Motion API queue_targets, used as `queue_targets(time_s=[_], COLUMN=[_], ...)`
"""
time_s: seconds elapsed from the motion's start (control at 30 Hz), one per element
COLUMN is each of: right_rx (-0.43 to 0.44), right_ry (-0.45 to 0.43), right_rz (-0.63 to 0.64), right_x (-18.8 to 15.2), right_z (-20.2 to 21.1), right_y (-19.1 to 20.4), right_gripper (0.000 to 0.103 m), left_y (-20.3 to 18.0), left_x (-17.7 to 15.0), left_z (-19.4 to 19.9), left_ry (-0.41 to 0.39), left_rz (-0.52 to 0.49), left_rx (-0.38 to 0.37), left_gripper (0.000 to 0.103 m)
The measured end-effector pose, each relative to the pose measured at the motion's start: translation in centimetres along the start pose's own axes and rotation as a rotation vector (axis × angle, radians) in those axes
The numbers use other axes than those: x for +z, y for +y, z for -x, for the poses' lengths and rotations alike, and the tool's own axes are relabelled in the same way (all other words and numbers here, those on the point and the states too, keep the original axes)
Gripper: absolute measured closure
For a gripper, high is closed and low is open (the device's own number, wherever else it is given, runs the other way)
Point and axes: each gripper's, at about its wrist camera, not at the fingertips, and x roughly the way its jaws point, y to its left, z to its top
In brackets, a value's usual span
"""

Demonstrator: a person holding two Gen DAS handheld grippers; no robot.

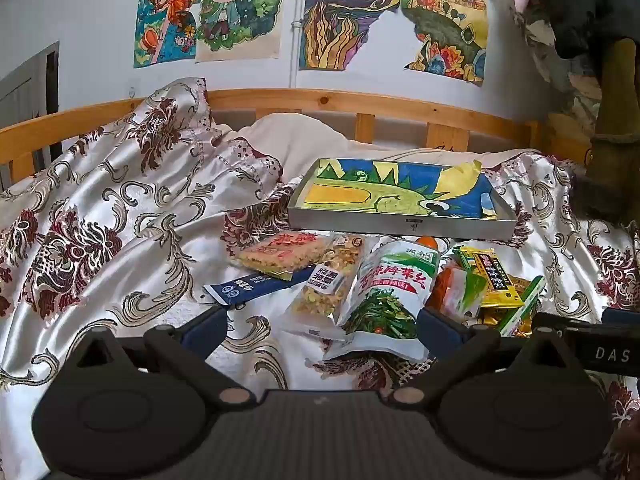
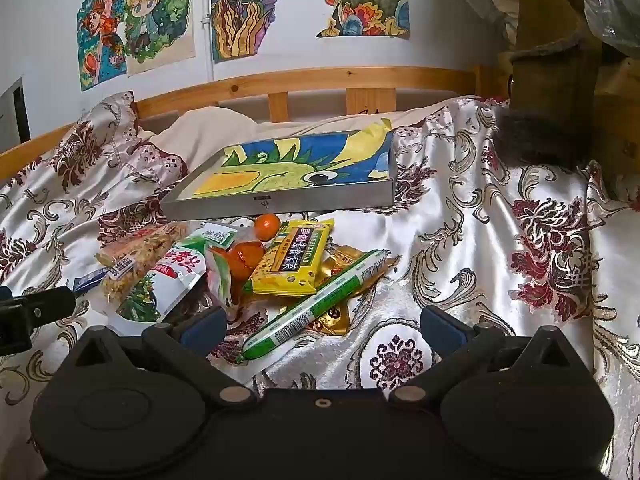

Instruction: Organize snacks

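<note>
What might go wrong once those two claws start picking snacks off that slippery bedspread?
The snacks overlap: the green sausage stick lies across the gold packet and touches the yellow packet, so grabbing one may drag the others. The small orange fruit could roll on the rumpled bedspread. The tray sits tilted on folds, so snacks may slide.

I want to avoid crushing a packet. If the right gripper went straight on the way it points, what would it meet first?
Probably the green sausage stick: it lies between the open right gripper's fingers, its near end closest. Depth is unclear; the gold packet under it comes next.
</note>
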Motion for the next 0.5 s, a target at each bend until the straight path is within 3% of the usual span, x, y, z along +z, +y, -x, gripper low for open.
queue_targets(time_s=[0.5], right_rx=[-0.002], right_ry=[0.000], right_rz=[0.004], right_x=[-0.04], right_z=[-0.01], right_y=[-0.02], right_gripper=[0.001], left_y=[0.02], left_x=[0.02], left_z=[0.01], left_ry=[0.002], left_rz=[0.002], left_rx=[-0.001], left_gripper=[0.000])
